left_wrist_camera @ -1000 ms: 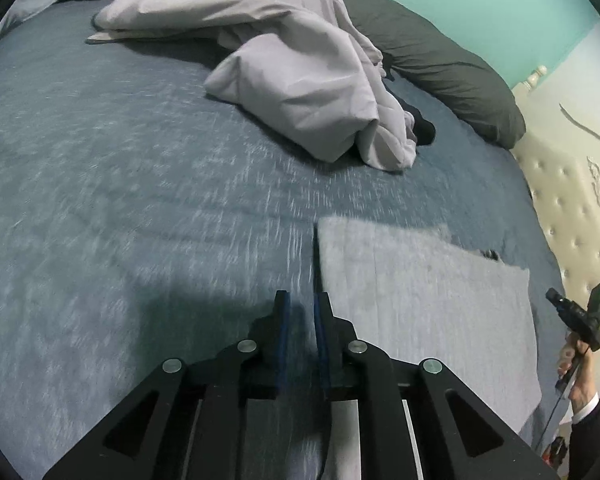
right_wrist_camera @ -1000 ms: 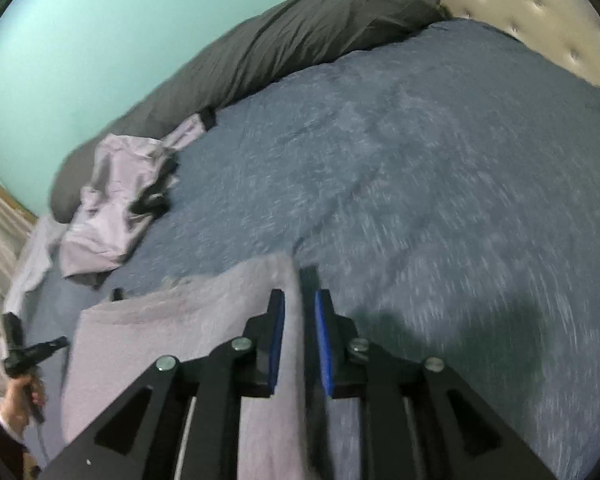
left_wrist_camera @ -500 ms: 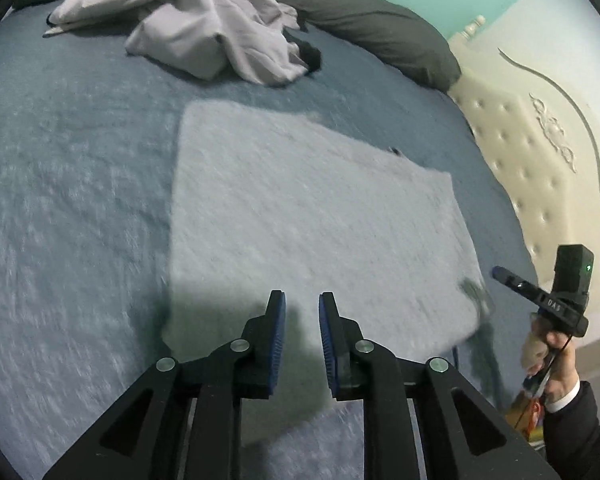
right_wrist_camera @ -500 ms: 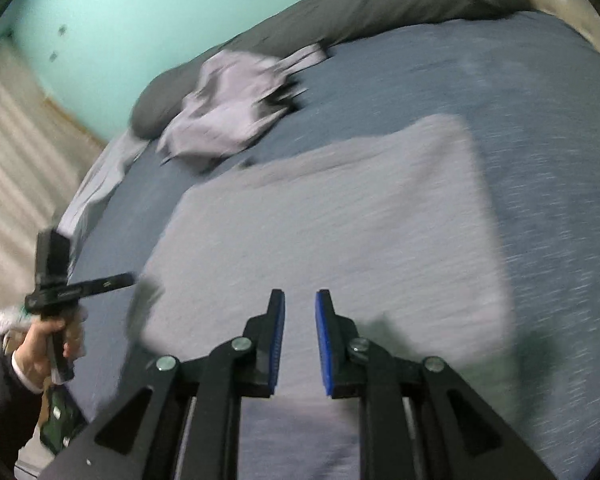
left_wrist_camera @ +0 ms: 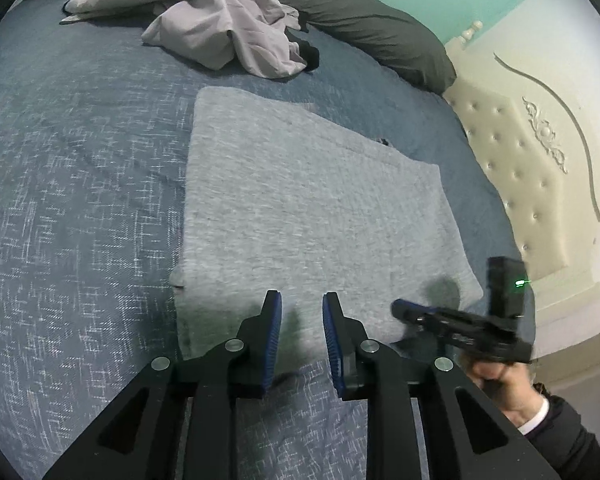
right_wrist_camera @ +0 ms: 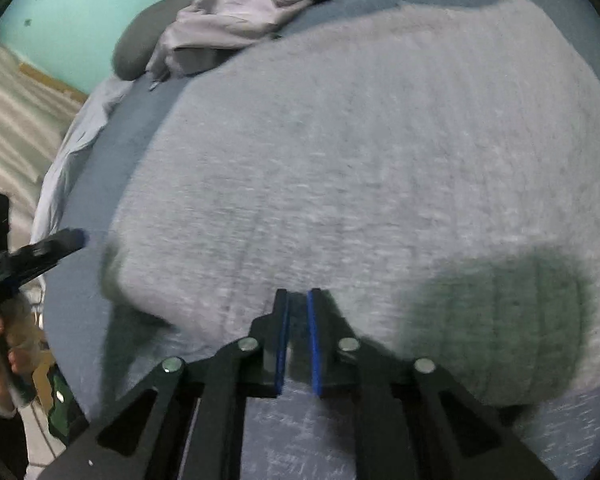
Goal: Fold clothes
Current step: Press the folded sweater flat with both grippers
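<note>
The grey cloth [left_wrist_camera: 300,208], flat mid-frame on the bed [left_wrist_camera: 80,200], looks soft, light and limp, best pinched at near corners; left gripper [left_wrist_camera: 300,316] fingers apart, right gripper [right_wrist_camera: 298,308] narrowly parted, both empty.

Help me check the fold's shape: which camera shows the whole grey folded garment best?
The left wrist view. There the grey folded garment lies flat on the blue bedspread with all its edges in frame and sharp. The right wrist view sits close over it: the cloth fills the frame, blurred, with its far right side cut off.
</note>
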### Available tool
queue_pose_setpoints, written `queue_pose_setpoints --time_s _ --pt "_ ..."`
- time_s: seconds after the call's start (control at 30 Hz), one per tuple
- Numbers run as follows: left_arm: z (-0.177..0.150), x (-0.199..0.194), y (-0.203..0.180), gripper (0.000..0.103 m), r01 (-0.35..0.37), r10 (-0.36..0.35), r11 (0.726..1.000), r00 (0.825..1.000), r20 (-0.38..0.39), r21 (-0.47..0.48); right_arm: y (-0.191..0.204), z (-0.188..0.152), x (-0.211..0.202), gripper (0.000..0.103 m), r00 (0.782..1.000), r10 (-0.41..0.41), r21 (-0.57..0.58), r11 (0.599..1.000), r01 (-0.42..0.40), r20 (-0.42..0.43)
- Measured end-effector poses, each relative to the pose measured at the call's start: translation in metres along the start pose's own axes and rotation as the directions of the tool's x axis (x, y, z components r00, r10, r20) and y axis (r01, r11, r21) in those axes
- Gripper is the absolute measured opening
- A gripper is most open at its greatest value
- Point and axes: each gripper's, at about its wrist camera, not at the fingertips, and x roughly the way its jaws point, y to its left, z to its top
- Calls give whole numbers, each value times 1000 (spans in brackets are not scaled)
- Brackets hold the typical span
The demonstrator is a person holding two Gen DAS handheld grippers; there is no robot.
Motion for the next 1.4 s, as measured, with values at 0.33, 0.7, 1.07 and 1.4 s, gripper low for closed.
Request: queue_pose_setpoints --time_s 0.33,0.7,1.07,1.4 --pt "-9 -5 19 29 10 -10 997 1000 8 -71 13 -19 -21 6 999 -7 -7 1000 7 33" --pt "-12 -14 35 35 -4 7 994 1000 22 -112 11 -26 -28 6 998 -8 40 999 6 61" --pt "-16 -8 41 36 -4 6 992 1000 17 -127 -10 63 10 6 994 -94 147 985 85 60" --pt "-20 0 53 40 -14 14 990 1000 -1 -143 -15 83 12 6 997 -66 90 994 63 27"
